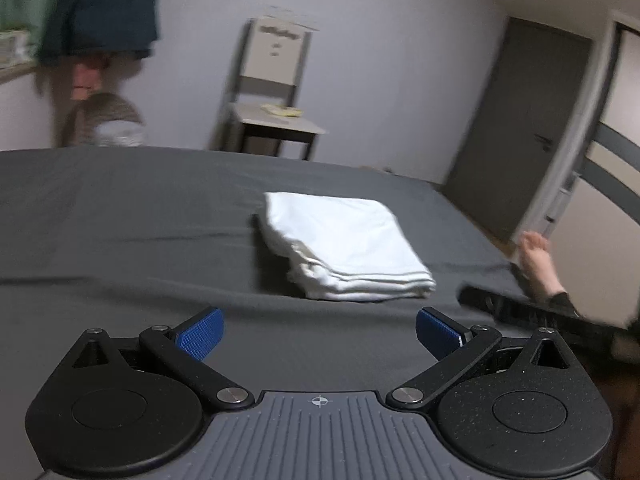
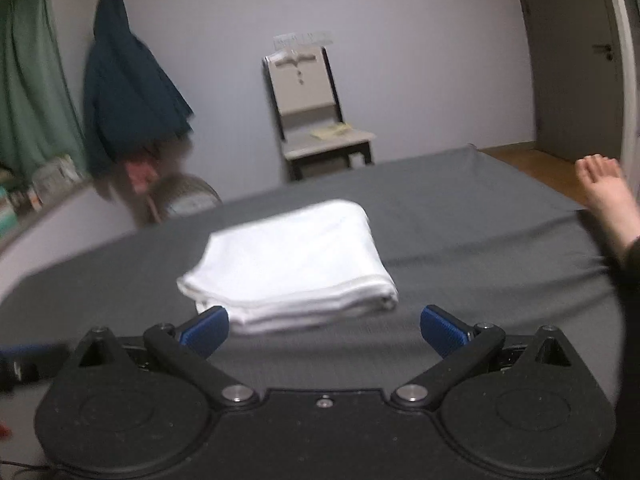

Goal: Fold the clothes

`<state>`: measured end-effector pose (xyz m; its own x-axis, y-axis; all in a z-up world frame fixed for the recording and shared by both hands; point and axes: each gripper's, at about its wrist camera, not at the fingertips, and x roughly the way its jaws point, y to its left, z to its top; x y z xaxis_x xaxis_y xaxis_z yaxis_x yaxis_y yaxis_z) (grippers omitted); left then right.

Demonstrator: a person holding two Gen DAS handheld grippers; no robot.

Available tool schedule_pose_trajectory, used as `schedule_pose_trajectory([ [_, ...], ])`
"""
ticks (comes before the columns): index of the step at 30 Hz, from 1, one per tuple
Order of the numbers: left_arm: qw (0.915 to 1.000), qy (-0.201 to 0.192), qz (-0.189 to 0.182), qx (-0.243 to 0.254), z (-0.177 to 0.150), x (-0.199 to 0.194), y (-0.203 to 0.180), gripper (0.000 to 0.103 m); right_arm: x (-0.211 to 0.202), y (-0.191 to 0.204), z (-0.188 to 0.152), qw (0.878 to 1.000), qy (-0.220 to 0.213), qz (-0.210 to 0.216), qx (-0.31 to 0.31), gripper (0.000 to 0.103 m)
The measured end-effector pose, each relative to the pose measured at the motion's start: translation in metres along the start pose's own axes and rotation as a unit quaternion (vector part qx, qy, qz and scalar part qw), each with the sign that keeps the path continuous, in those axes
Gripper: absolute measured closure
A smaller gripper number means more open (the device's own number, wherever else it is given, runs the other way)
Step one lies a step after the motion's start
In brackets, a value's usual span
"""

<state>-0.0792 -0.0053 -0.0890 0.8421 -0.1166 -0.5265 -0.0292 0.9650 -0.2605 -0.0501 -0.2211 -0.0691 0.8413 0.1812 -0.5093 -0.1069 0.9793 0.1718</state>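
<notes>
One white cotton garment (image 1: 344, 246), folded into a flat, layered rectangle with stacked hems showing at its near side, lies on the smooth dark grey bed sheet (image 1: 120, 220), toward the bed's far right corner. The left gripper (image 1: 319, 334) and right gripper (image 2: 324, 330), each with two ribbed blue pads, stand spread wide and empty, short of the garment. One bare foot (image 2: 606, 192) rests at the bed's right edge.

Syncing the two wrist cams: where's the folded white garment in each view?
Left wrist: folded white garment right of centre on the grey bed, beyond the open jaws.
Right wrist: centre, just ahead of the open jaws, near edge by the left pad.
Shared landmark: chair against the back wall.
</notes>
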Motion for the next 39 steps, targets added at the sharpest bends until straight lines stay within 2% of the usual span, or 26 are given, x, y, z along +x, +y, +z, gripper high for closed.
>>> schedule_pose_trajectory([
  [4,0.9959,-0.013,0.08,0.039,0.005,-0.005,-0.017,0.0,-0.021,0.015,-0.009,0.998,-0.036,-0.045,-0.024,0.0],
  [8,0.9924,-0.02,0.107,0.057,0.012,-0.008,-0.023,0.0,-0.025,0.025,-0.003,0.997,-0.005,-0.071,-0.007,0.0],
  [12,0.9877,-0.013,0.137,0.074,0.02,-0.012,-0.027,0.0,-0.042,0.034,0.003,0.998,0.002,-0.062,-0.006,0.0],
  [14,0.9858,0.027,0.136,0.094,0.027,-0.008,-0.027,0.0,-0.046,0.039,0.007,0.997,0.027,-0.072,-0.001,0.0],
  [16,0.9847,0.051,0.126,0.109,0.031,-0.006,-0.027,0.0,-0.042,0.046,0.007,0.994,0.059,-0.088,-0.023,0.0],
  [19,0.9844,0.051,0.126,0.111,0.031,-0.009,-0.026,0.0,-0.042,0.055,0.0,0.988,0.068,-0.131,-0.043,0.0],
  [21,0.9845,0.056,0.119,0.116,0.03,-0.011,-0.026,0.0,-0.041,0.057,-0.003,0.987,0.076,-0.14,-0.027,0.0],
  [24,0.9833,0.067,0.118,0.122,0.026,-0.01,-0.027,0.0,-0.039,0.051,-0.006,0.99,0.09,-0.106,0.011,0.0],
  [26,0.9817,0.073,0.123,0.125,0.024,-0.008,-0.028,0.0,-0.035,0.051,-0.009,0.989,0.1,-0.105,0.014,0.0],
  [29,0.9802,0.083,0.13,0.125,0.021,-0.006,-0.027,0.0,-0.031,0.057,-0.011,0.988,0.106,-0.115,0.002,0.0],
  [33,0.9801,0.099,0.133,0.109,0.019,-0.001,-0.019,0.0,-0.031,0.063,-0.011,0.989,0.104,-0.107,-0.005,0.0],
  [39,0.9777,0.105,0.151,0.101,0.017,0.003,-0.008,0.0,-0.024,0.083,-0.009,0.987,0.104,-0.114,-0.054,0.0],
])
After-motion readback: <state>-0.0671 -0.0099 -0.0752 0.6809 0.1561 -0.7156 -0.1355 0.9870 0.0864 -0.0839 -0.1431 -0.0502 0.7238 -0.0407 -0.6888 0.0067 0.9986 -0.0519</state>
